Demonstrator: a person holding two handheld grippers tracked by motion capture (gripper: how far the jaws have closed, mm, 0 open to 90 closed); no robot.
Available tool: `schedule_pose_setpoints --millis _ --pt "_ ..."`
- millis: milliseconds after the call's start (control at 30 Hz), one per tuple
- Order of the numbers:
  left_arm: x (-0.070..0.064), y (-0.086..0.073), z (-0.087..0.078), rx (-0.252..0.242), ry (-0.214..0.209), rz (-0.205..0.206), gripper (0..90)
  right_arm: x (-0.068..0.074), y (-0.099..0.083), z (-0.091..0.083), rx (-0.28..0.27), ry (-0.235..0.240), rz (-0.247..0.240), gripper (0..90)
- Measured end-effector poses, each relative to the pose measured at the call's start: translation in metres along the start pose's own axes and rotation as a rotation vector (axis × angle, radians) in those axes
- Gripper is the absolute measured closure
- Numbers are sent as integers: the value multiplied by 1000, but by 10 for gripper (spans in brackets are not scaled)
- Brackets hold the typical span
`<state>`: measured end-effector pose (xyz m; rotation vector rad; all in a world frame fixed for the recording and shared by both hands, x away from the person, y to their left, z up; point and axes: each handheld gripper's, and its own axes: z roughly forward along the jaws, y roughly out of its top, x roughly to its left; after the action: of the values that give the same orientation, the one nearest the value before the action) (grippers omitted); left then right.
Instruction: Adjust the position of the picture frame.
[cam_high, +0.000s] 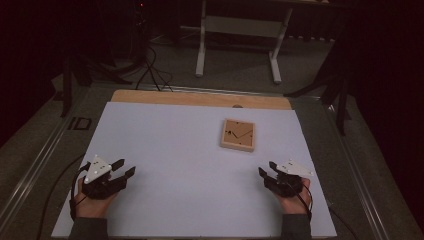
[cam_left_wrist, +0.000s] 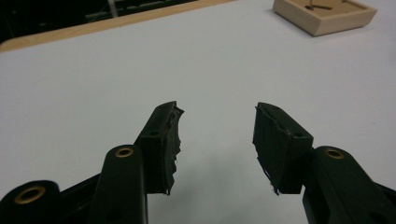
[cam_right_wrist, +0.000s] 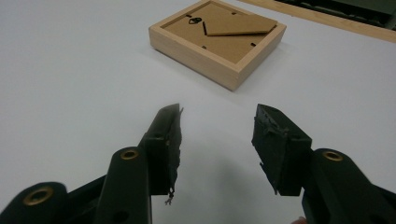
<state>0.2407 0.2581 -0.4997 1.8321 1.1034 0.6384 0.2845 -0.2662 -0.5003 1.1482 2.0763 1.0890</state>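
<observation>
One picture frame (cam_high: 238, 135), two open hand-held grippers.

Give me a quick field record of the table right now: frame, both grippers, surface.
object: wooden picture frame, lying back side up, stand panel and hanger visible
frame position: far right-centre of the white table sheet
left gripper: open, holding nothing, near left edge
right gripper: open, holding nothing, nearer the frame
contact: neither gripper touches the frame
</observation>
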Motion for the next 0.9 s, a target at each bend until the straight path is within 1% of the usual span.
schedule_pose_setpoints --millis 67,133,433,533,700,800,867,900 --pt "0 0 1 13 -19 -5 504 0 0 0 0 -2 -1 508" --pt "0 0 2 14 -24 -7 503 0 0 0 -3 -2 -2 506" --pt "1 0 0 8 -15 -28 458 1 2 2 -1 -4 -6 496" --pt "1 -1 0 9 -11 -29 450 0 3 2 -3 -2 1 503" --pt "2 -3 -2 10 -19 -46 448 -1 8 3 -9 12 4 529" --pt "3 -3 -3 10 -1 -52 439 2 14 4 -13 18 -11 546" --pt "4 -3 -2 16 -3 -53 439 4 17 5 -9 15 -27 549" --pt "4 -3 -2 19 -1 -55 440 4 18 5 -10 16 -27 552"
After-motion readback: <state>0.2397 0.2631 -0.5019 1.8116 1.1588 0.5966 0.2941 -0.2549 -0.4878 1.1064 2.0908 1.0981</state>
